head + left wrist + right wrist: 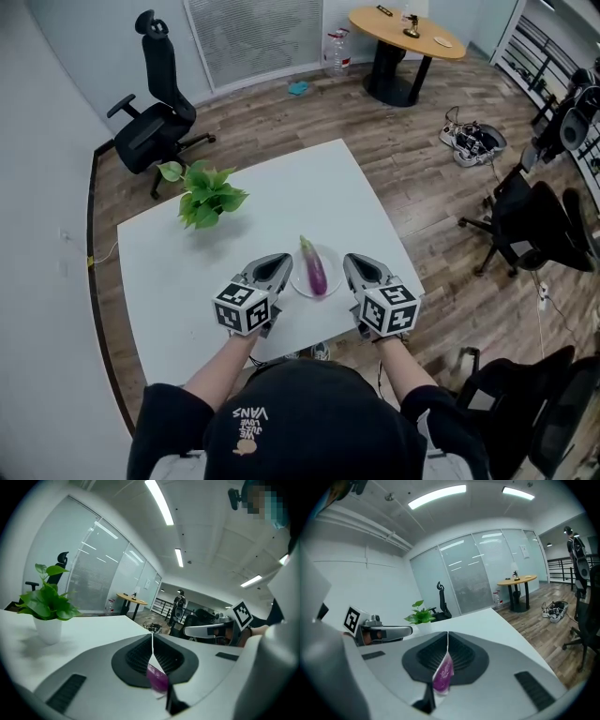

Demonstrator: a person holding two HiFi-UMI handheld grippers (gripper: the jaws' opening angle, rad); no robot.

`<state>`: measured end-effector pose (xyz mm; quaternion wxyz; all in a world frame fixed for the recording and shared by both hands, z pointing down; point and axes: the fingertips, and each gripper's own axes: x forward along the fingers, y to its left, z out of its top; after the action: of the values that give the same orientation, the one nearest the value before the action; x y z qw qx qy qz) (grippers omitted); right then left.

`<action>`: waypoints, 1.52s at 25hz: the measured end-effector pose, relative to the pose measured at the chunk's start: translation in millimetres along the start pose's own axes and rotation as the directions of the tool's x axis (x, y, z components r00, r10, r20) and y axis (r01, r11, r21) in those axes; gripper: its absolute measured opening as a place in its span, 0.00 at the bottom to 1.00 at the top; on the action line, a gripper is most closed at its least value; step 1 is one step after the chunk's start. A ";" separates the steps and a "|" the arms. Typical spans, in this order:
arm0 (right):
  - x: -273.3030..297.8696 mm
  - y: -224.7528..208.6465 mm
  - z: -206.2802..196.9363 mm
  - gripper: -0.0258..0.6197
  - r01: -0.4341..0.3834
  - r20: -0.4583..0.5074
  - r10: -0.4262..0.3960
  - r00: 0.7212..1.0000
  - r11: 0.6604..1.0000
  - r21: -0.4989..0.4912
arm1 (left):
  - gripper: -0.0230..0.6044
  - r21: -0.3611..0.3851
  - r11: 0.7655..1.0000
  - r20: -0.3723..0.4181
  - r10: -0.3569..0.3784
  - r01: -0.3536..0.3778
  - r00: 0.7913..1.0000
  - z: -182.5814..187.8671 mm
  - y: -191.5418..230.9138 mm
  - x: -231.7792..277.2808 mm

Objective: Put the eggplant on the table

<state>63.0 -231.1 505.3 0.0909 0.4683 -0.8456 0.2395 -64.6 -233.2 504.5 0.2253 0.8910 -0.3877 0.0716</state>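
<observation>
A purple eggplant (316,267) with a green stem lies on a small white plate (302,282) near the front edge of the white table (281,192). My left gripper (279,263) hovers just left of the plate, and my right gripper (354,263) just right of it. Both are shut and hold nothing. In the left gripper view the jaws (152,637) meet in a thin line, and a patch of eggplant (158,679) shows below them. The right gripper view shows the same: shut jaws (448,637) with eggplant (443,673) beneath.
A potted green plant (206,195) stands at the table's far left. A black office chair (155,112) is behind the table, and another chair (530,225) is to the right. A round wooden table (408,33) stands far back. Wooden floor surrounds the table.
</observation>
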 end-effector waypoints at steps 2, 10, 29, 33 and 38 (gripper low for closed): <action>-4.9 3.2 3.3 0.07 -0.002 0.017 0.002 1.000 1.000 -0.013 | 0.07 0.023 1.000 0.014 -0.004 0.004 1.000 3.9 -2.7 -4.7; -17.9 9.7 10.9 0.07 0.008 0.061 -0.003 0.998 0.997 -0.073 | 0.06 0.132 0.991 0.077 0.020 -0.030 0.997 16.1 -13.6 -22.0; -27.1 27.1 11.0 0.07 -0.001 0.128 0.021 0.992 0.988 -0.157 | 0.05 0.188 0.979 0.173 0.041 -0.074 0.984 21.9 -25.4 -39.9; -27.2 27.5 10.6 0.07 -0.001 0.126 0.021 0.992 0.988 -0.153 | 0.05 0.193 0.978 0.175 0.039 -0.073 0.984 21.2 -26.2 -40.6; -28.3 29.3 10.0 0.07 -0.004 0.121 0.022 0.992 0.988 -0.153 | 0.05 0.175 0.982 0.172 0.038 -0.069 0.984 18.3 -24.8 -41.8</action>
<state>54.6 -201.7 476.5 0.0728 0.4683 -0.8685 0.1456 -76.4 -199.2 467.1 0.1082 0.8997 -0.4212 0.0372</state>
